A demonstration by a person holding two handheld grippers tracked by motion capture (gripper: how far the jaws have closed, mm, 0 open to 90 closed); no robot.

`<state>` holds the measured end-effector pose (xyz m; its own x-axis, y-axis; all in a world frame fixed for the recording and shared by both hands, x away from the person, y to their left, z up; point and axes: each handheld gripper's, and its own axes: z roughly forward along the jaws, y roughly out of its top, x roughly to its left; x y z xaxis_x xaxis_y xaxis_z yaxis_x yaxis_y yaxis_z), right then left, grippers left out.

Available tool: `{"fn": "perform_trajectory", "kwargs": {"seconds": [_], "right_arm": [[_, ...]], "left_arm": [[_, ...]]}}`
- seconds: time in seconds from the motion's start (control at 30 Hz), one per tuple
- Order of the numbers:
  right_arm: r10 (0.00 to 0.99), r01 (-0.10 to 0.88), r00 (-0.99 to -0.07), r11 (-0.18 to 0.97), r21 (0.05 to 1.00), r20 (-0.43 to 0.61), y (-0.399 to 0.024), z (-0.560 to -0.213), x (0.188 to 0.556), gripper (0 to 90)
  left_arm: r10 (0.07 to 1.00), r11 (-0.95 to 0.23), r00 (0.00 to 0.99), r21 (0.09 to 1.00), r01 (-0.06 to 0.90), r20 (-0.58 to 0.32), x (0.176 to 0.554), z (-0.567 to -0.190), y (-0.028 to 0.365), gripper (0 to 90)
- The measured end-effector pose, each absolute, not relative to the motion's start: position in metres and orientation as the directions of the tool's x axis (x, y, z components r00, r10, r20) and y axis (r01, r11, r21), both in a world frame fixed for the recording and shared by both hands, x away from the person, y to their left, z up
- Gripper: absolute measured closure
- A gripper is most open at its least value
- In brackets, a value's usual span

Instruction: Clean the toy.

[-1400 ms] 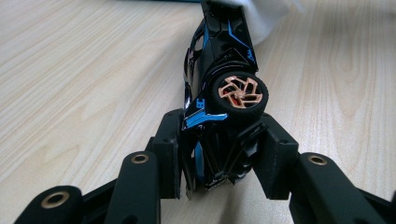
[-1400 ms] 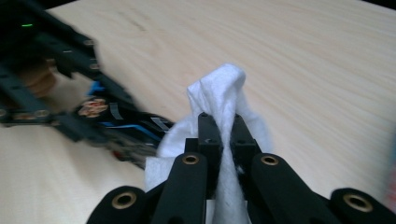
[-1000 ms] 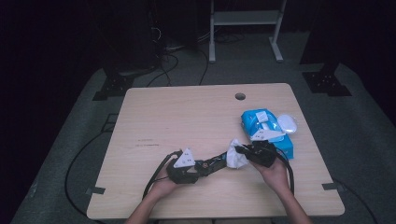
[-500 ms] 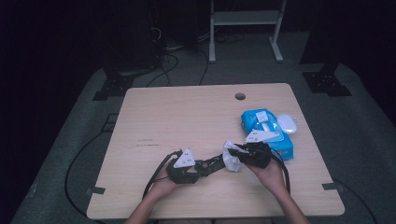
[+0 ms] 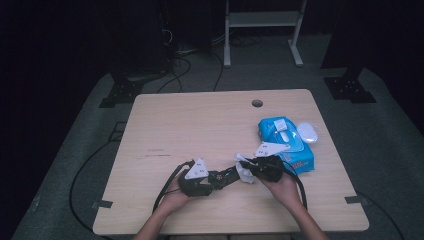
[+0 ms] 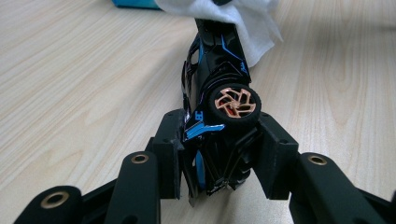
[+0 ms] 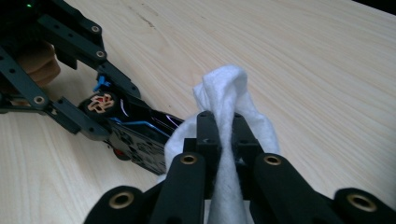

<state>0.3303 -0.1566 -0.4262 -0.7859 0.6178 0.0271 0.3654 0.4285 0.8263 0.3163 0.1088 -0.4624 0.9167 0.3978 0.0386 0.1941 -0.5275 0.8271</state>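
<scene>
A black toy car [image 6: 219,93] with blue trim and copper wheels lies on its side in my left gripper [image 6: 219,158], whose pads are shut on its rear end. In the high view that gripper [image 5: 227,176] sits low on the table near the front edge, pointing right. My right gripper [image 7: 220,128] is shut on a bunched white wipe [image 7: 226,93], which presses against the front of the car [image 7: 140,130]. From above, the wipe [image 5: 244,172] sits between the two grippers, with the right gripper [image 5: 248,170] just right of it.
A blue pack of wipes [image 5: 285,142] lies on the wooden table [image 5: 200,125] just behind my right hand, with a white oval object [image 5: 308,132] beside it. A cable hole [image 5: 257,103] sits near the far edge. Cables and a stand's legs are on the floor beyond.
My right gripper has slid a little to the left with the wipe, along the car. The left gripper and the car have stayed put.
</scene>
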Motion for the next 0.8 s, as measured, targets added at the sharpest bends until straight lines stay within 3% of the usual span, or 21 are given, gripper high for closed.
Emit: {"fn": "perform_trajectory", "kwargs": {"seconds": [0.3, 0.37, 0.6, 0.8], "right_arm": [[0.463, 0.347, -0.878, 0.436, 0.830, 0.124, -0.099, -0.427, 0.323, 86.4], [0.448, 0.326, -0.888, 0.456, 0.829, 0.103, -0.089, -0.428, 0.321, 86.3], [0.500, 0.330, -0.864, 0.471, 0.818, 0.060, -0.109, -0.425, 0.326, 86.4], [0.609, 0.390, -0.790, 0.411, 0.824, 0.071, -0.159, -0.423, 0.333, 86.4]], "left_arm": [[0.398, -0.535, 0.916, 0.824, 0.183, 0.054, 0.315, -0.462, 0.107, 57.8], [0.401, -0.539, 0.915, 0.822, 0.187, 0.055, 0.315, -0.462, 0.108, 57.8], [0.398, -0.542, 0.915, 0.821, 0.179, 0.062, 0.315, -0.462, 0.109, 58.0], [0.397, -0.542, 0.916, 0.820, 0.184, 0.058, 0.316, -0.462, 0.109, 58.0]]}}
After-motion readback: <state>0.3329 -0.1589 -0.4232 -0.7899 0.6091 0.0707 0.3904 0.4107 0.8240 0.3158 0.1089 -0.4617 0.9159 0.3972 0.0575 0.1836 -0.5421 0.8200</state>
